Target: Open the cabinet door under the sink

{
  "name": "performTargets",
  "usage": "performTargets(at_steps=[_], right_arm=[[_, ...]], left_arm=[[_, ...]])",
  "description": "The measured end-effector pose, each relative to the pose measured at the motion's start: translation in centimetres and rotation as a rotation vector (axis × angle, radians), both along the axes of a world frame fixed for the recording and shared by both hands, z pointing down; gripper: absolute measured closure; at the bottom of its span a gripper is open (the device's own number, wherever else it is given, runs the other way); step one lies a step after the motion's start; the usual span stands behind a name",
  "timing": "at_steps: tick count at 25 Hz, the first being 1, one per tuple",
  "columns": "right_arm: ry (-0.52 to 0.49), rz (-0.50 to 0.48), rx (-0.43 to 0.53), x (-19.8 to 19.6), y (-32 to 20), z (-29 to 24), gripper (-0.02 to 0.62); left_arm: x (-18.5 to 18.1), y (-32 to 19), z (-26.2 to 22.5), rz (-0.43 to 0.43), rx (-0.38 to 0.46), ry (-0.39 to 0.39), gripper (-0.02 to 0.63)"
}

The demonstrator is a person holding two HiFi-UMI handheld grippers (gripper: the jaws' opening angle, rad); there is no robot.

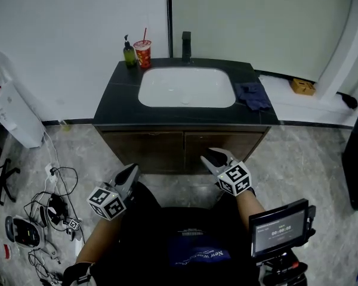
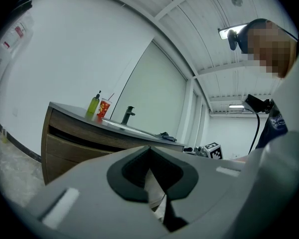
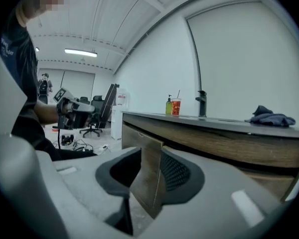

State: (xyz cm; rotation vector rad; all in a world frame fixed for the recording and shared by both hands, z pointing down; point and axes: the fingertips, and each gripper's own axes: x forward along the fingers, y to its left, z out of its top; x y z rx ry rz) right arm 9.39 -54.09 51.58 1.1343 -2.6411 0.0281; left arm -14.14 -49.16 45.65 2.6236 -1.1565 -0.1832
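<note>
Floor, far left: black cables (image 1: 53,201) lie tangled on the grey marbled floor beside the cabinet.
Left claw: this grey two-jaw claw (image 1: 133,170) is held low in front of the cabinet's left half. Its dark pads meet at the tips, with nothing between them.
Counter, back left corner: a green soap bottle with a black pump (image 1: 129,53) stands here. A red paper cup with a straw (image 1: 142,53) is just beside it on the right.
Counter: a dark stone slab (image 1: 116,100) with a white rectangular basin (image 1: 186,87) sunk in its middle. A black tap (image 1: 186,45) stands at the back edge.
Cabinet door: this brown wooden panel (image 3: 148,183) sits under the counter's front edge. Its free edge, by the middle seam, stands a little out from the cabinet front.
Right claw: this grey two-jaw claw (image 1: 209,157) is narrowly parted, with that door's free edge between its pads.
Counter, right edge: a crumpled dark blue cloth (image 1: 253,95) lies just beside the basin.
Far right: a small black screen (image 1: 278,228) sits near the person's right arm.
</note>
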Motion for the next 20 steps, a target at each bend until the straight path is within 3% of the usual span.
performTargets(at_steps=[6,14,20], right_arm=[[0.197,-0.039,0.048,-2.3,-4.7,2.3,0.442],[0.552,-0.012,0.152,-3.7,-8.7,5.5,0.382],[0.702,0.009,0.201,-4.6,-10.7,7.1,0.349]], left_arm=[[-0.5,-2.9,0.7,-0.015,-0.016,-0.004,0.604],[-1.7,-2.9,1.6,-0.024,-0.035,-0.009,0.604],[-3.6,-2.5,2.0,-0.051,-0.038,-0.003,0.604]])
